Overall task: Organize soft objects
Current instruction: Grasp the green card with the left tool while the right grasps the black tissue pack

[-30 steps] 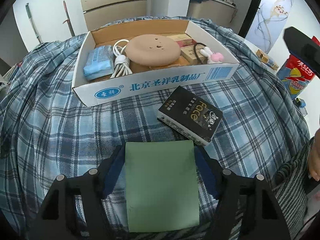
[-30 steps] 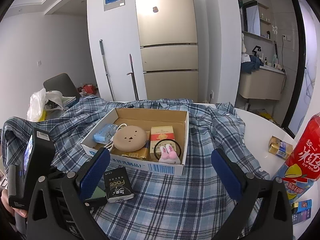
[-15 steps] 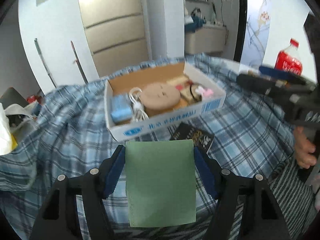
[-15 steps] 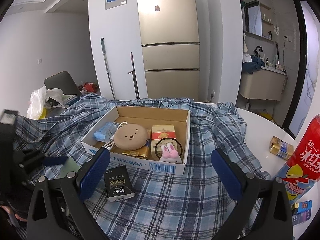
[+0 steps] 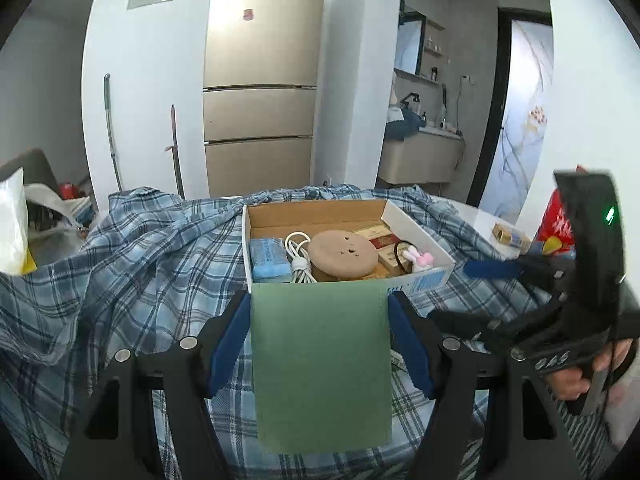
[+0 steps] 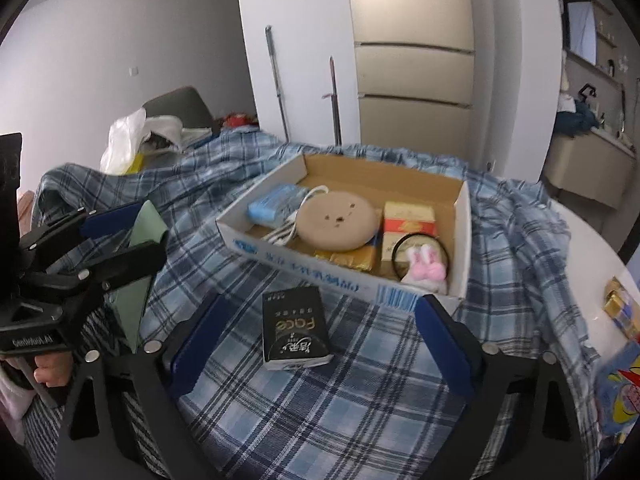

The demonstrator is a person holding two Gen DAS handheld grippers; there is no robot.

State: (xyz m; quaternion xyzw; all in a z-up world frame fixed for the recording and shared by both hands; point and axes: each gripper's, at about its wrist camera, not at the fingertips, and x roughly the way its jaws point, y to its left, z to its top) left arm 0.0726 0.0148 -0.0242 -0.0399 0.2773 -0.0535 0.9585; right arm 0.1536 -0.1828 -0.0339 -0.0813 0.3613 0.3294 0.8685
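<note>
My left gripper [image 5: 320,332] is shut on a flat green pad [image 5: 322,364] and holds it lifted in front of the cardboard box [image 5: 428,280]. The pad also shows in the right wrist view [image 6: 138,280], between the left gripper's fingers. My right gripper [image 6: 316,344] is open and empty, just above a black tissue pack [image 6: 294,328] lying on the blue plaid cloth [image 6: 320,412]. The box [image 6: 308,264] holds a blue tissue pack [image 6: 272,208], a round tan cushion [image 6: 338,222], a white cable, red-and-gold cartons and a pink bunny hair tie [image 6: 426,266].
A red ice tea bottle [image 5: 560,224] and a small yellow-blue carton [image 6: 620,308] stand on the white table at the right. A white plastic bag [image 6: 124,140] and a chair lie at the far left. A fridge stands behind.
My left gripper has risen and tilted up with the green pad, hiding the black pack from its view. My right gripper has moved left and down over the black pack.
</note>
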